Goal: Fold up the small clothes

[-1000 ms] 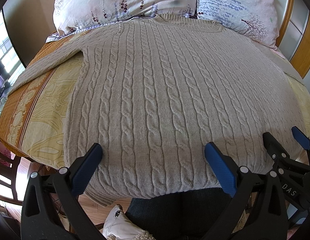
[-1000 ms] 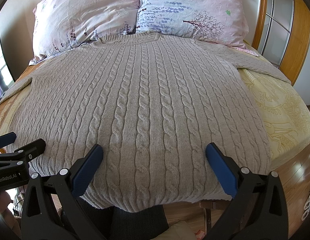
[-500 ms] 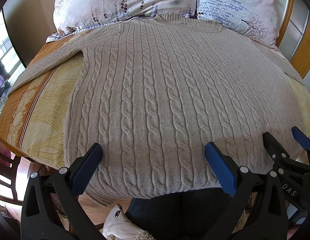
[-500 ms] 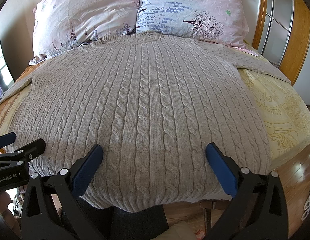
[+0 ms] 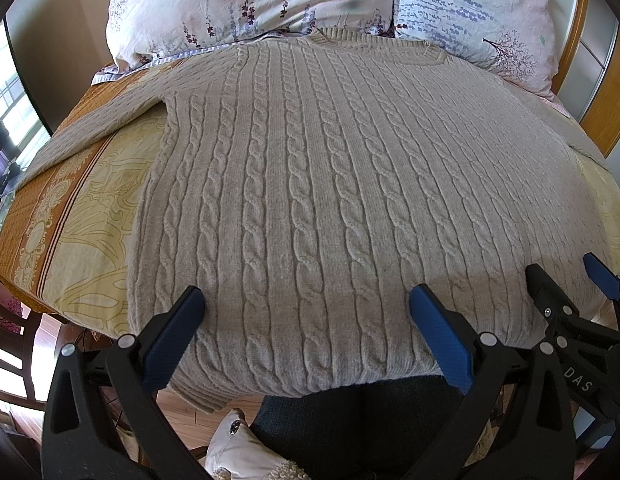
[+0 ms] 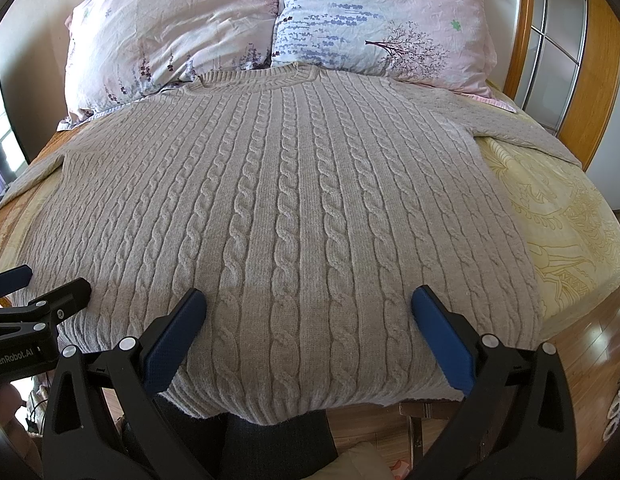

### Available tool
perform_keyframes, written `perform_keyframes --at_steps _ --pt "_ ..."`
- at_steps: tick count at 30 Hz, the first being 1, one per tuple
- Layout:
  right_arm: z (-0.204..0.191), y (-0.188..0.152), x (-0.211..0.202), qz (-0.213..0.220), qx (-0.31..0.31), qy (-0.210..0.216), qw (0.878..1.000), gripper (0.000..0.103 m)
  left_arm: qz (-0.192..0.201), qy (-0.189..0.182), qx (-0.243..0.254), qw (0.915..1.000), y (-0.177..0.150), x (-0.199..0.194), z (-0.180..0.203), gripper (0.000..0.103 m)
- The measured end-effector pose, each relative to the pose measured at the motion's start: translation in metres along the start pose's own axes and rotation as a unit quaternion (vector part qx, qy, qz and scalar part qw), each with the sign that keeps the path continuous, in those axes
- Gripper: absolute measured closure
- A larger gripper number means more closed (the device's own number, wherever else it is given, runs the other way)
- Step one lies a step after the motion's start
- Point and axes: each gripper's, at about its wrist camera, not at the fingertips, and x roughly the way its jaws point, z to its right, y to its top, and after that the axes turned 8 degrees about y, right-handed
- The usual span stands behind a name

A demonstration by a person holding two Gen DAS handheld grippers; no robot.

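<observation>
We're looking at a beige cable-knit sweater [image 5: 322,200] spread flat and face-up on the bed [image 5: 81,216], its collar up against the two floral pillows [image 6: 269,28] and both sleeves stretched out to the sides. Our left gripper [image 5: 305,320] hovers over the sweater's hem, on its left half, fingers spread wide and gripping nothing. Our right gripper [image 6: 310,320] sits just beside it over the hem's right half, fingers likewise parted and empty. We can see the hem draping slightly past the near edge of the bed, with wooden floor [image 6: 590,344] showing below the sweater.
</observation>
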Motion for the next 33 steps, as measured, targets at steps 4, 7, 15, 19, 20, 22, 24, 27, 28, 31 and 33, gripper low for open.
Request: perform_keyframes --at_steps 4,7,15,19,20,22,24,27,28,31,33 --pt "-0.001 0.0 0.0 0.0 -0.001 0.0 1.0 0.001 -0.001 0.0 0.0 1.0 0.0 0.0 0.0 0.002" --pt "0.0 0.0 0.001 -0.001 -0.003 0.002 1.0 0.001 -0.002 0.0 0.001 1.0 0.0 0.0 0.0 0.002" --pt "0.001 0.001 0.003 0.005 -0.017 0.014 1.0 0.001 -0.005 0.001 0.001 1.0 0.002 0.001 0.002 0.002" --pt "0.002 -0.005 0.0 0.033 -0.035 0.029 0.998 0.001 -0.005 0.001 0.004 1.0 0.0 0.001 -0.001 0.002" --pt "0.003 -0.006 0.0 0.041 -0.038 0.033 0.998 0.001 -0.003 0.0 0.005 1.0 0.0 0.001 -0.001 0.002" --pt "0.005 -0.009 -0.001 0.061 -0.048 0.045 0.996 0.001 0.005 0.0 0.006 1.0 -0.001 0.001 -0.002 0.002" --pt "0.007 -0.01 -0.001 0.069 -0.053 0.053 0.995 0.001 0.017 0.0 0.01 0.9998 -0.001 0.001 -0.001 0.002" --pt "0.01 -0.007 0.002 0.065 -0.051 0.06 0.995 0.001 0.036 0.002 0.017 0.9992 0.0 0.001 0.0 0.002" --pt "0.012 -0.004 0.003 0.061 -0.047 0.066 0.995 0.001 0.044 0.003 0.02 0.9988 0.0 0.001 0.001 0.002" --pt "0.03 0.015 -0.002 0.066 -0.009 0.101 0.993 0.002 0.055 0.005 0.029 0.998 0.009 0.004 0.002 0.002" --pt "0.052 0.036 -0.007 0.08 0.025 0.101 0.991 0.004 0.059 -0.001 0.035 0.9977 0.016 0.006 0.001 0.002"
